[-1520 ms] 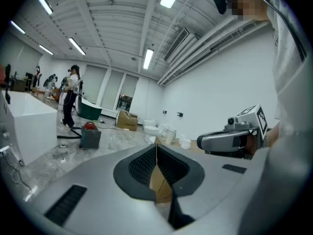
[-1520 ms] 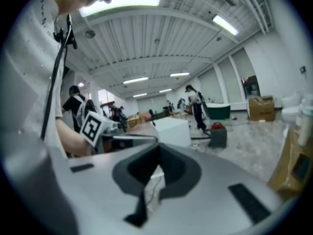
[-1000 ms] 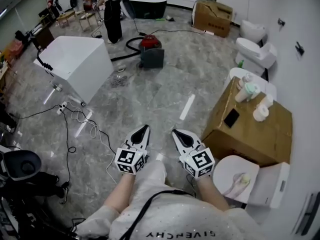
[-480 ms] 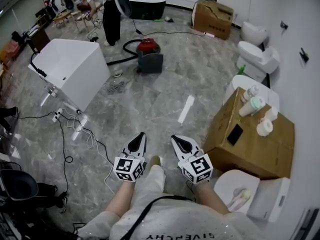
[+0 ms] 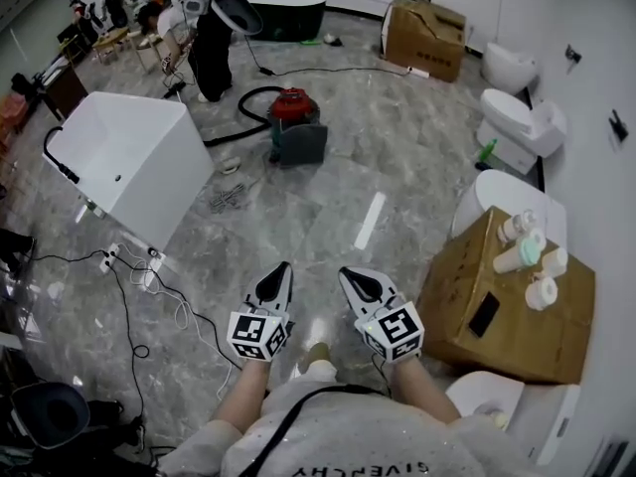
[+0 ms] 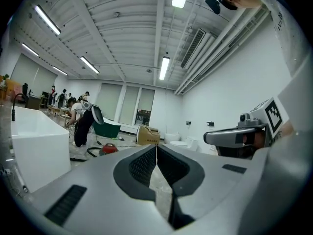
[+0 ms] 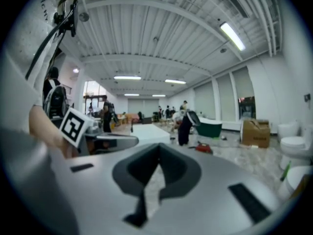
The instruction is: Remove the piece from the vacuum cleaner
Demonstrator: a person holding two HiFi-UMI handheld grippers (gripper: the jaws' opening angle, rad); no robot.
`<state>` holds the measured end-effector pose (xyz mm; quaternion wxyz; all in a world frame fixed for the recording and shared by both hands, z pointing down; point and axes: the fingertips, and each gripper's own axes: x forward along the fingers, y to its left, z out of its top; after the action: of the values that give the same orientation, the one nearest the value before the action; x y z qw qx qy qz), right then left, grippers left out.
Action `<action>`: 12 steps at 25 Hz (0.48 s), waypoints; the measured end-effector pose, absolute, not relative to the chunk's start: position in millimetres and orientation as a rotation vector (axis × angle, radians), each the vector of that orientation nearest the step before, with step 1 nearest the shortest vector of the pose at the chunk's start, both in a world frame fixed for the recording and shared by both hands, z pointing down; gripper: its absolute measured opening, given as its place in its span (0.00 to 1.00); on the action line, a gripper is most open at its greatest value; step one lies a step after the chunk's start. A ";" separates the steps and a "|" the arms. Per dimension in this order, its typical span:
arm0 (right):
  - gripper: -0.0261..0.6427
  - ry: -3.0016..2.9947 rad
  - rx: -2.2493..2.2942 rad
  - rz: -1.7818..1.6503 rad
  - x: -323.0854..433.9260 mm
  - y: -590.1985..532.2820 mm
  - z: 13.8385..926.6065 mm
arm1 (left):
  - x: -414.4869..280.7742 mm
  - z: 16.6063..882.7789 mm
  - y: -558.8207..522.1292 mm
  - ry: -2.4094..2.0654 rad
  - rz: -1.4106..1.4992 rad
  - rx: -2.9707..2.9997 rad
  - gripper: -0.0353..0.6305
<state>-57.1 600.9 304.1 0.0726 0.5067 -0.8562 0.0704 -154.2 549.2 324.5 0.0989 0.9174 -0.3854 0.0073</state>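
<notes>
red canister vacuum cleaner with black hose (image 5: 295, 115): far centre on grey marble floor (image 5: 407, 167), closer than a second ago; approach under way, piece untouched. left gripper (image 5: 281, 269), right gripper (image 5: 350, 276): jaws closed, empty, well short of it.

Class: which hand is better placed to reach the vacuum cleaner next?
Left, narrowly: the red vacuum cleaner stands far off, more directly ahead of the left tool than the right tool. Both are shut, empty.

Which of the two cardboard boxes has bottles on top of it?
The near brown cardboard box at the person's right, which carries several pale bottles. The far cardboard box across the room carries none.
</notes>
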 end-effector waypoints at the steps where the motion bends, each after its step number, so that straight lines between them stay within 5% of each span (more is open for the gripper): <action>1: 0.06 -2.571 1.521 0.207 -57.1 589.9 304.0 | -153.3 325.2 537.9 -1.135 0.025 2.717 0.09; 12: 0.06 -2.524 1.492 0.302 -44.1 516.9 334.1 | -146.9 348.3 468.2 -1.117 0.064 2.680 0.09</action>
<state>-44.1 516.9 334.1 0.0966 0.5039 -0.8523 0.1020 -146.9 468.2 348.3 0.1187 0.9163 -0.3819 0.0219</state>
